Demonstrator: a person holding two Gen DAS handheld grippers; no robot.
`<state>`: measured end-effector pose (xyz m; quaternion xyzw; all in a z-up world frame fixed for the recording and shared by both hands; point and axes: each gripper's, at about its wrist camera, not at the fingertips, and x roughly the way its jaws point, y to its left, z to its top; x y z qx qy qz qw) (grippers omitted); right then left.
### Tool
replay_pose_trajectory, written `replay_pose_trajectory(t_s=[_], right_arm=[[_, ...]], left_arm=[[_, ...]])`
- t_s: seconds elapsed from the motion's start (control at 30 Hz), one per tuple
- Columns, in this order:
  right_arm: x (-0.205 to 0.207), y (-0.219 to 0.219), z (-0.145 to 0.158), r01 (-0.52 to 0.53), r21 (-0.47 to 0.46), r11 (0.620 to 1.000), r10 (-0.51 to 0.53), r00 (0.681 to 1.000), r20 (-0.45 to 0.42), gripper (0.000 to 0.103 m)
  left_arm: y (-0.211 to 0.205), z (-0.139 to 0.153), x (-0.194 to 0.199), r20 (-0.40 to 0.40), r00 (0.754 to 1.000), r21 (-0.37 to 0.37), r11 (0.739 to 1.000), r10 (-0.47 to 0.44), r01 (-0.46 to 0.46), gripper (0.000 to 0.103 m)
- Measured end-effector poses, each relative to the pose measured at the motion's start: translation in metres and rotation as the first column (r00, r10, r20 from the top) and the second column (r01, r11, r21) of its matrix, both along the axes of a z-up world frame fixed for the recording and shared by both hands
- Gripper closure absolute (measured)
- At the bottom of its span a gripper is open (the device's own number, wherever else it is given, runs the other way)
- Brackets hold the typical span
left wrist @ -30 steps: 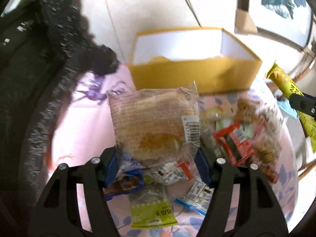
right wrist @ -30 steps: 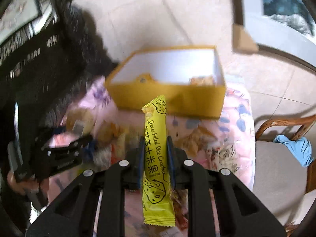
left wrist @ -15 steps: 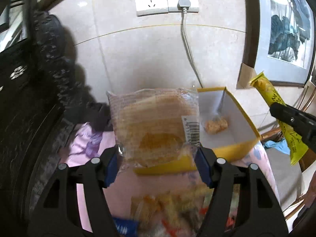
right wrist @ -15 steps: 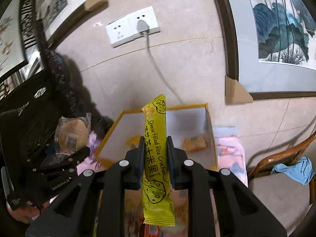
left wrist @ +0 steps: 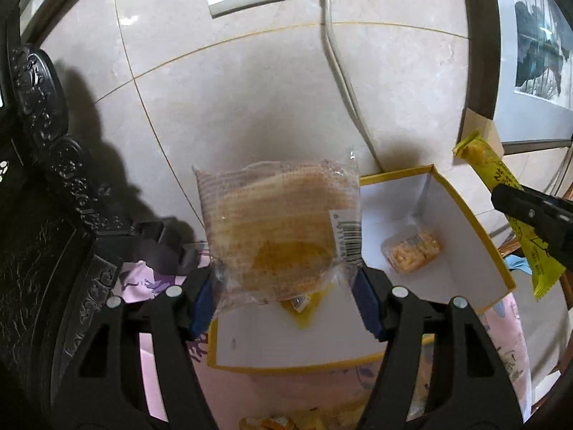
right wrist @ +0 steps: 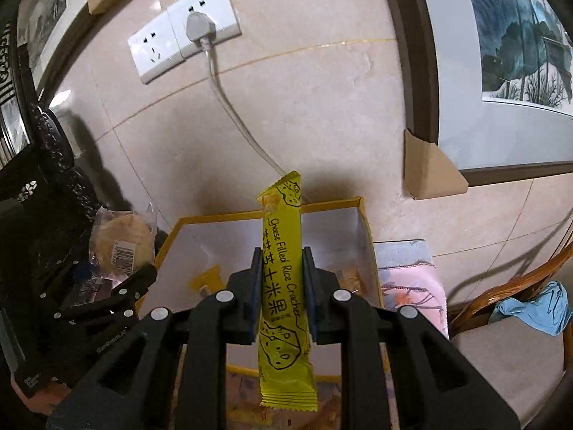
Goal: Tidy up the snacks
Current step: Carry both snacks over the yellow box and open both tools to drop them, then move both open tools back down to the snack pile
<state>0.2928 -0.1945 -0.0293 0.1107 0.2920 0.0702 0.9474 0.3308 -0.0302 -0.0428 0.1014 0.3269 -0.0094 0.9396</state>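
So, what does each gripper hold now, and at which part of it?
Left gripper: the clear-wrapped round cake, clamped at its lower side edges. Right gripper: the yellow rice cracker stick, pinched around its middle.

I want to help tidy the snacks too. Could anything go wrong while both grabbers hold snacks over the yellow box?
Maybe. The left gripper pinches the clear-wrapped cake only by its bottom edge, so it might slip out. The right gripper holds the long rice cracker stick upright; it could land across the yellow box rim. Both grippers are close and might bump.
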Motion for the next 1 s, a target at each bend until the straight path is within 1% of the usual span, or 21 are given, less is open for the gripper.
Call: replay_pose_trajectory(t_s=[0.07, 0.1, 0.13, 0.17, 0.2, 0.23, 0.3, 0.33, 0.43, 0.47, 0.5, 0.57, 0.6, 0.67, 0.7, 0.77, 0.8, 0.87, 0.9, 0.93, 1.0], right_arm=[[0.003, 0.001, -0.003, 0.000, 0.002, 1.000, 0.000, 1.000, 0.004, 0.081], [0.006, 0.000, -0.007, -0.012, 0.015, 1.000, 0.011, 1.000, 0.003, 0.065], [0.009, -0.002, -0.009, -0.008, 0.026, 1.000, 0.008, 1.000, -0.013, 0.012], [0.007, -0.003, -0.012, 0.017, 0.032, 0.999, -0.016, 0.999, -0.027, 0.001], [0.001, -0.005, -0.016, 0.039, 0.024, 0.999, -0.039, 0.999, -0.027, 0.001], [-0.006, -0.006, -0.019, 0.044, 0.000, 0.999, -0.044, 0.999, -0.026, 0.001], [-0.025, -0.007, -0.026, 0.076, -0.053, 0.996, -0.078, 0.996, -0.038, 0.001], [-0.036, -0.007, -0.033, 0.082, -0.070, 0.994, -0.086, 0.995, -0.054, 0.001], [-0.067, -0.005, -0.067, 0.101, -0.114, 0.988, -0.119, 0.979, -0.168, 0.001], [-0.071, -0.005, -0.078, 0.109, -0.113, 0.988, -0.129, 0.972, -0.196, 0.001], [-0.075, -0.003, -0.097, 0.111, -0.097, 0.989, -0.133, 0.958, -0.255, 0.001], [-0.079, 0.003, -0.128, 0.134, -0.080, 0.988, -0.153, 0.928, -0.340, 0.001], [-0.079, 0.007, -0.136, 0.134, -0.082, 0.988, -0.155, 0.925, -0.347, 0.001], [-0.078, 0.017, -0.152, 0.167, -0.141, 0.976, -0.208, 0.912, -0.355, 0.001], [-0.076, 0.019, -0.156, 0.176, -0.144, 0.974, -0.216, 0.909, -0.355, 0.001], [-0.070, 0.021, -0.163, 0.179, -0.115, 0.977, -0.209, 0.905, -0.371, 0.001], [-0.064, 0.022, -0.169, 0.182, -0.105, 0.978, -0.209, 0.897, -0.391, 0.001], [-0.057, 0.023, -0.179, 0.176, -0.132, 0.975, -0.216, 0.881, -0.421, 0.001], [-0.052, 0.027, -0.181, 0.165, -0.175, 0.971, -0.225, 0.879, -0.420, 0.001], [-0.050, 0.029, -0.183, 0.158, -0.193, 0.968, -0.228, 0.875, -0.427, 0.001], [-0.048, 0.032, -0.186, 0.138, -0.201, 0.970, -0.214, 0.878, -0.428, 0.001]], left_arm=[[-0.003, -0.003, 0.003, -0.001, 1.000, -0.014, 1.000, -0.022, 0.022, 0.035], [-0.004, -0.005, 0.004, 0.007, 0.999, -0.035, 0.998, -0.051, 0.051, 0.020], [-0.005, -0.006, 0.002, 0.027, 0.998, -0.040, 0.998, -0.052, 0.053, 0.006], [-0.004, -0.007, -0.002, 0.064, 0.998, -0.029, 0.999, -0.012, 0.014, 0.002], [-0.003, -0.009, -0.005, 0.084, 0.996, -0.018, 1.000, 0.017, -0.015, 0.002], [-0.001, -0.013, -0.008, 0.080, 0.996, -0.006, 1.000, 0.027, -0.027, 0.002], [0.005, -0.019, -0.015, 0.040, 0.999, 0.004, 1.000, 0.018, -0.018, 0.002], [0.011, -0.024, -0.023, 0.026, 0.999, 0.006, 0.999, 0.034, -0.034, 0.002], [0.029, -0.040, -0.052, -0.010, 0.998, -0.012, 0.998, 0.064, -0.064, 0.002], [0.034, -0.045, -0.062, -0.029, 0.996, -0.015, 0.997, 0.079, -0.080, 0.002], [0.038, -0.051, -0.071, -0.049, 0.994, -0.021, 0.995, 0.094, -0.095, 0.002], [0.049, -0.065, -0.092, -0.104, 0.989, -0.040, 0.993, 0.110, -0.114, 0.002], [0.053, -0.070, -0.098, -0.127, 0.985, -0.040, 0.992, 0.116, -0.122, 0.002], [0.060, -0.082, -0.112, -0.170, 0.977, -0.024, 0.990, 0.130, -0.136, 0.002], [0.062, -0.086, -0.117, -0.184, 0.974, -0.016, 0.990, 0.134, -0.139, 0.002], [0.064, -0.092, -0.128, -0.201, 0.969, 0.004, 0.990, 0.140, -0.142, 0.002], [0.065, -0.093, -0.133, -0.203, 0.970, 0.007, 0.990, 0.137, -0.138, 0.002], [0.065, -0.094, -0.142, -0.205, 0.967, 0.024, 0.989, 0.149, -0.147, 0.002], [0.065, -0.096, -0.145, -0.219, 0.963, 0.028, 0.988, 0.155, -0.152, 0.002], [0.065, -0.097, -0.146, -0.231, 0.961, 0.023, 0.988, 0.152, -0.150, 0.002], [0.064, -0.102, -0.150, -0.250, 0.957, 0.016, 0.989, 0.148, -0.149, 0.002]])
